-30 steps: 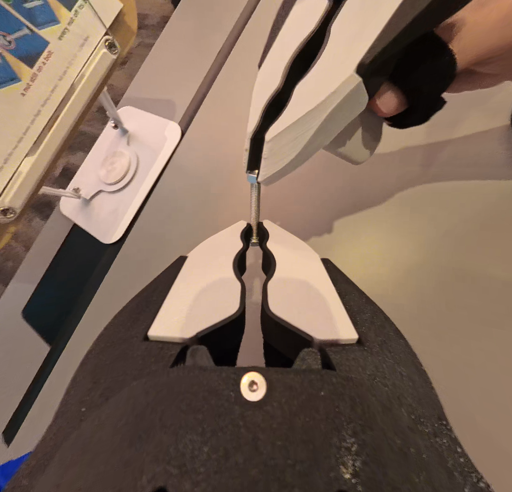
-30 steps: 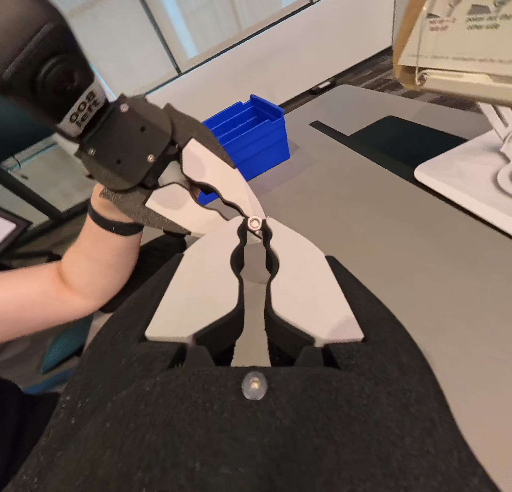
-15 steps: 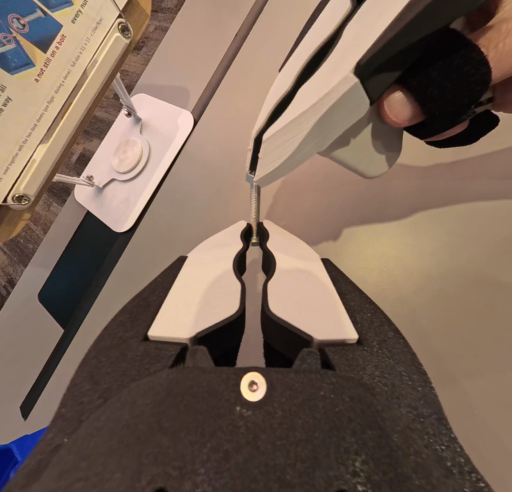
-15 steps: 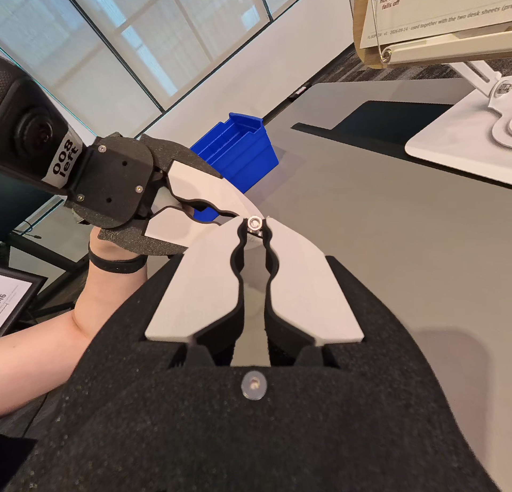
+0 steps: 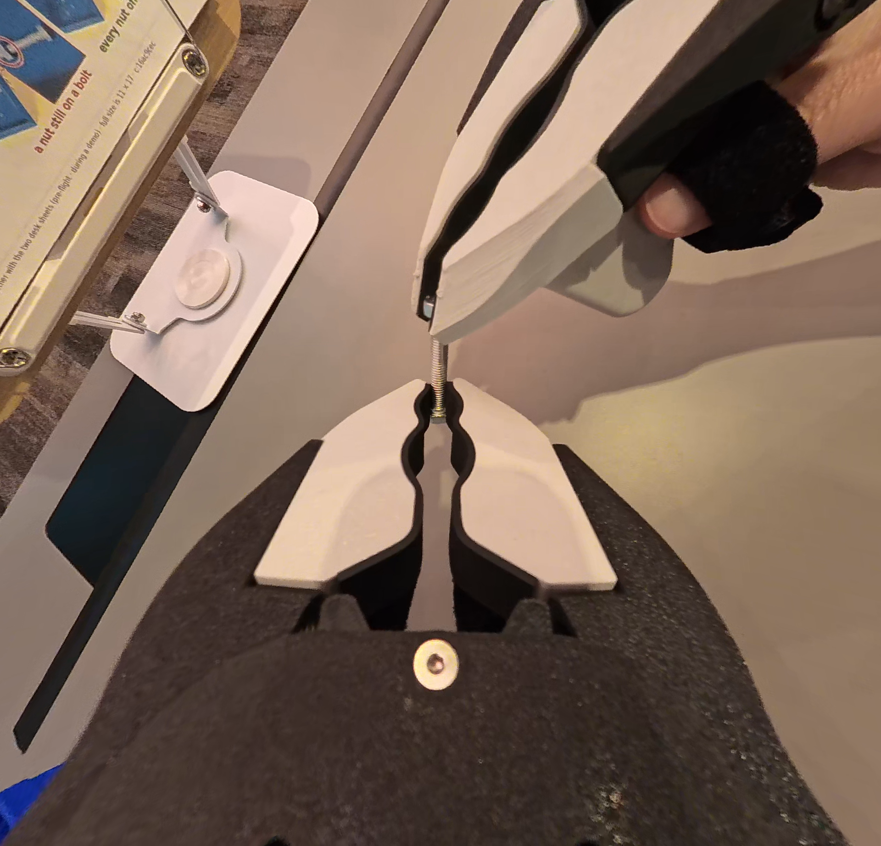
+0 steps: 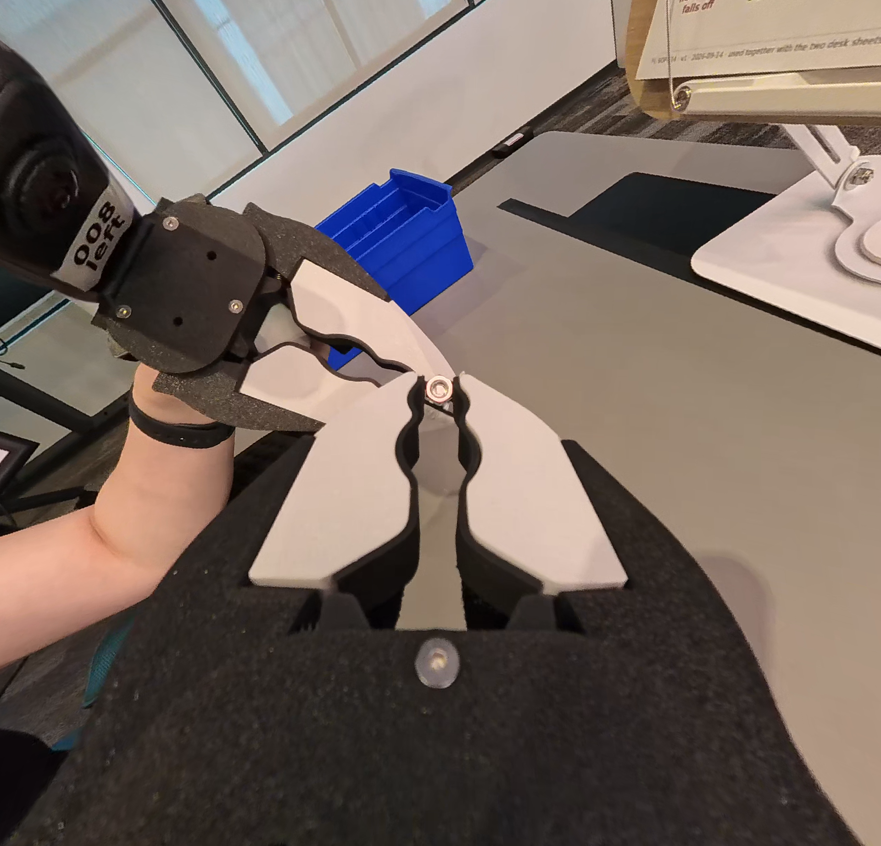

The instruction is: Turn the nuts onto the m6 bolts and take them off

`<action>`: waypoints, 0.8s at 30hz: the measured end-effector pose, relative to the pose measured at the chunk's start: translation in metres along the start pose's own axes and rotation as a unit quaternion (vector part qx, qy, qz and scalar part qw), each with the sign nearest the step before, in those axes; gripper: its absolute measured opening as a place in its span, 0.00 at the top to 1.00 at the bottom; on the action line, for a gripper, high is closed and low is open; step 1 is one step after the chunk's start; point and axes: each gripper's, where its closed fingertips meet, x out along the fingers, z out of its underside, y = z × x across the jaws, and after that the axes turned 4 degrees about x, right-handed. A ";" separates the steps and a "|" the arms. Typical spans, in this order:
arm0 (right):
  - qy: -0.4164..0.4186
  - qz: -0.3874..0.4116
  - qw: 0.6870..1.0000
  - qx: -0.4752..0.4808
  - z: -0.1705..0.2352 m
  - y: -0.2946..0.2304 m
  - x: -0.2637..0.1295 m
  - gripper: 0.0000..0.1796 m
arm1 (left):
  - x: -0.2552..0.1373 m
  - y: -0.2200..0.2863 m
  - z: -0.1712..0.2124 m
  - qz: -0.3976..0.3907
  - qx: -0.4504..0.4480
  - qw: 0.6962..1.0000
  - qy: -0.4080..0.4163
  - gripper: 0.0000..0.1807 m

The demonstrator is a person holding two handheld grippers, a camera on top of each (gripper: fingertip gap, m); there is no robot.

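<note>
Tilted further since earlier, the right gripper point(image 5: 431, 315) is clamped on the threaded silver bolt's point(image 5: 436, 368) head; its small silver nut point(image 5: 437, 412) is clamped by the left gripper point(image 5: 437, 394)

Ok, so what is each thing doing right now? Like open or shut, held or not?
left tool: shut on the nut.
right tool: shut on the bolt's head.
bolt: held in the air between both tools, thread bare in the middle.
nut: on the bolt, near the end away from the head.
blue bin: upright on the table, open top, untouched.
</note>
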 end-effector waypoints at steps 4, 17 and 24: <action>-0.001 -0.003 1.000 -0.004 0.000 -0.001 0.000 0.94 | -0.001 0.000 -0.001 0.001 0.000 1.000 0.002 0.97; 0.018 0.002 1.000 -0.022 -0.009 0.001 -0.005 0.85 | -0.004 0.003 -0.003 0.023 -0.006 1.000 0.020 0.97; -0.057 -0.126 0.953 -0.269 0.009 -0.039 -0.044 0.81 | -0.007 0.030 0.006 0.128 0.041 0.990 0.041 0.97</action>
